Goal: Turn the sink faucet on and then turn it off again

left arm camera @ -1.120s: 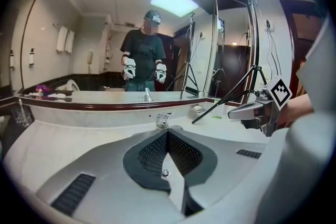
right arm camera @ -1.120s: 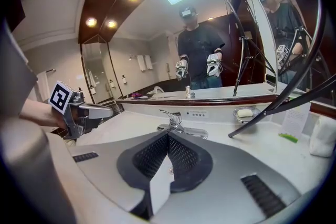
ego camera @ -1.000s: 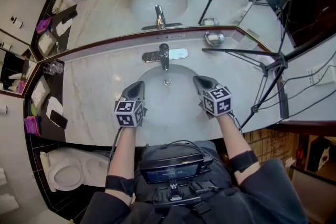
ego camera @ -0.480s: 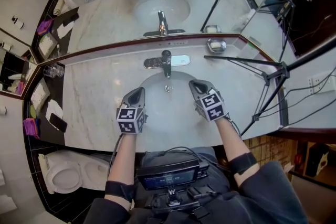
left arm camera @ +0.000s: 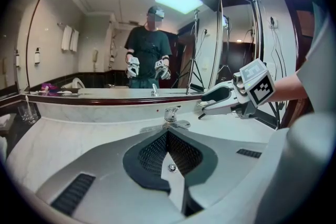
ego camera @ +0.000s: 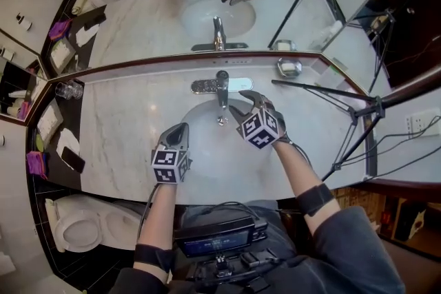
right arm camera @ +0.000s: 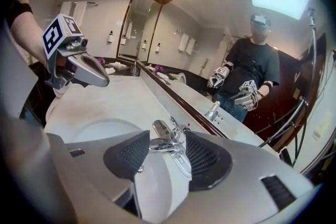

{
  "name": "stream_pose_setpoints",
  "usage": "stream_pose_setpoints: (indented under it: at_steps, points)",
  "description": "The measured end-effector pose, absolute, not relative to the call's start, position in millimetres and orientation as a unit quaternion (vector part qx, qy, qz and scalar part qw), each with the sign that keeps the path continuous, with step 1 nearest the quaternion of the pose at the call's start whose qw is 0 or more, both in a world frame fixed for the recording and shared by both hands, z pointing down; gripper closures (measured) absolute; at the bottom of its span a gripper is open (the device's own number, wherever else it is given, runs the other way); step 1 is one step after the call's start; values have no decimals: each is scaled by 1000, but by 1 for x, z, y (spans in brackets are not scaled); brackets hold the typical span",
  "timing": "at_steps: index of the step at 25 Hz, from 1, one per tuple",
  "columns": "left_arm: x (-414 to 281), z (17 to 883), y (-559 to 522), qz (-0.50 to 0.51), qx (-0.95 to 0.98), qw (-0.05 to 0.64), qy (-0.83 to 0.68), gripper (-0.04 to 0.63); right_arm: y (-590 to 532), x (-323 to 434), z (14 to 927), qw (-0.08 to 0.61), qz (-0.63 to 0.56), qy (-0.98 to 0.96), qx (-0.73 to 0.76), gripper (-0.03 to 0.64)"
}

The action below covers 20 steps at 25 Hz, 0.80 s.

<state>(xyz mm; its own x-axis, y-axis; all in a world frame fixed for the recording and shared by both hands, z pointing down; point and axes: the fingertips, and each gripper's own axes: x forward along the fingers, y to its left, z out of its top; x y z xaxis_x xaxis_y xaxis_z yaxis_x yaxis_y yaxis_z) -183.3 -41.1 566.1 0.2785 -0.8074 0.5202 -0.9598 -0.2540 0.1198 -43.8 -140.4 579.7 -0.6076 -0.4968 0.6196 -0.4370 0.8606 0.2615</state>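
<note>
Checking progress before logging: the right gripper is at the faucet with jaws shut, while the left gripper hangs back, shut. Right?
Not quite. The right gripper is open, its jaws having just been opening, with the faucet between them but not gripped; the right gripper view shows it. The left gripper does hang back, shut.

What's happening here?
A person at a bathroom sink holds two grippers. The right gripper is at the faucet; its fingers have just been opening and stand apart with the faucet between them, not gripped. The left gripper hangs shut at the sink's left rim.
</note>
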Motion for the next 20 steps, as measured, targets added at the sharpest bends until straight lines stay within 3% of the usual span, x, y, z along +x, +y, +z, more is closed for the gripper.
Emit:
stream_pose_setpoints:
  at_steps: [3, 9, 20]
  points:
    - [-186, 568, -40, 178, 768, 214, -577, 592, -155, -63, 586, 385, -84, -889, 234, 331]
    - [-191, 574, -40, 176, 763, 221, -582, 592, -173, -92, 603, 434, -149, -872, 170, 334]
    - [-191, 588, -31, 178, 755, 238, -584, 592, -186, -108, 629, 477, -176, -853, 117, 472]
